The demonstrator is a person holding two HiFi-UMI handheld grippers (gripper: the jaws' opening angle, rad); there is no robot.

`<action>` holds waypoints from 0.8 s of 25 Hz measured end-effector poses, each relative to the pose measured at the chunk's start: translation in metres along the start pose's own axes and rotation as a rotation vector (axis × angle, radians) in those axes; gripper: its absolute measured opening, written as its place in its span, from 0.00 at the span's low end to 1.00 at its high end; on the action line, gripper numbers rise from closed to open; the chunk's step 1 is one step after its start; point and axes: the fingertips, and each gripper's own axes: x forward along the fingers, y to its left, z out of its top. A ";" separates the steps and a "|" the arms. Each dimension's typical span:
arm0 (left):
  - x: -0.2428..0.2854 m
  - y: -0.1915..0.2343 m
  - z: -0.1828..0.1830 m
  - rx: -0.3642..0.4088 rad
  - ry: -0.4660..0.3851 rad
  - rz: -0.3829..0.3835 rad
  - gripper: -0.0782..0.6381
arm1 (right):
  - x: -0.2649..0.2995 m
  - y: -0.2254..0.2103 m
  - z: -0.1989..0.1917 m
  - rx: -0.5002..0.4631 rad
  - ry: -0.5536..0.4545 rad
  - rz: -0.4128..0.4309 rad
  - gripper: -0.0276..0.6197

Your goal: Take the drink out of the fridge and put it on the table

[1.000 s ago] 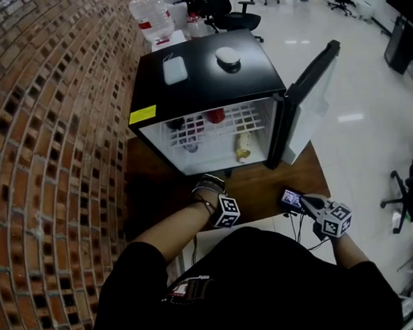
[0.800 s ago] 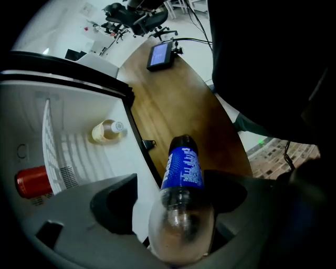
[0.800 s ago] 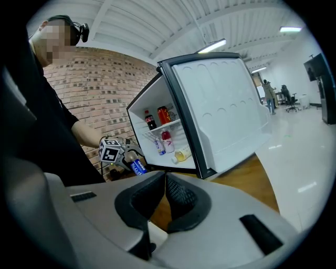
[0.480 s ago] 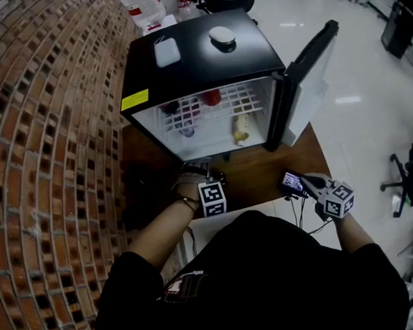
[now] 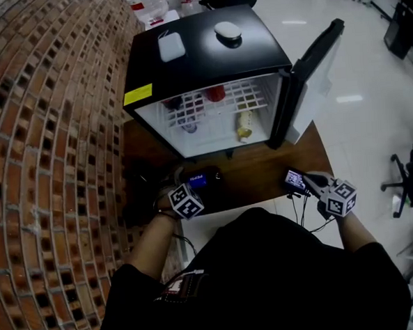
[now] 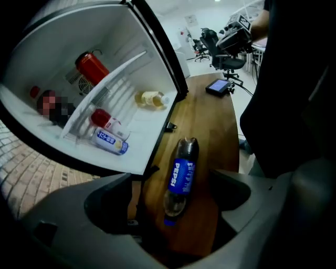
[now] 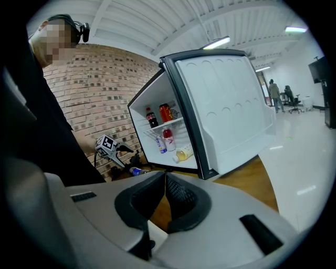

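While it lies on its side on the wooden counter (image 6: 212, 118), just outside the open fridge (image 5: 207, 56), the drink bottle (image 6: 181, 176) shows dark cola, a blue Pepsi label and a blue cap pointing back at the left gripper (image 5: 191, 186). That gripper's jaws are opening, with the bottle between them but untouched by either pad. Inside the fridge, a red can (image 6: 90, 67) stands on the wire shelf and a yellowish bottle (image 6: 150, 99) lies on the white floor. Well off to the side, the right gripper (image 7: 164, 181) hangs over the counter with its jaws together and nothing in them
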 end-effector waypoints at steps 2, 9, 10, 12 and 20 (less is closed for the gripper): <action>0.015 -0.004 -0.023 -0.070 0.028 -0.039 0.75 | -0.001 0.001 0.000 0.001 0.003 -0.003 0.07; 0.081 -0.007 -0.101 -0.227 0.166 -0.153 0.75 | -0.018 0.002 -0.004 0.004 0.017 -0.045 0.07; 0.085 -0.008 -0.109 -0.219 0.189 -0.169 0.76 | -0.022 0.002 -0.004 0.005 0.020 -0.054 0.07; 0.090 -0.010 -0.121 -0.200 0.228 -0.211 0.75 | -0.028 0.002 -0.006 0.009 0.024 -0.072 0.07; 0.097 -0.035 -0.127 -0.012 0.287 -0.464 0.32 | -0.039 0.003 -0.008 0.012 0.031 -0.114 0.07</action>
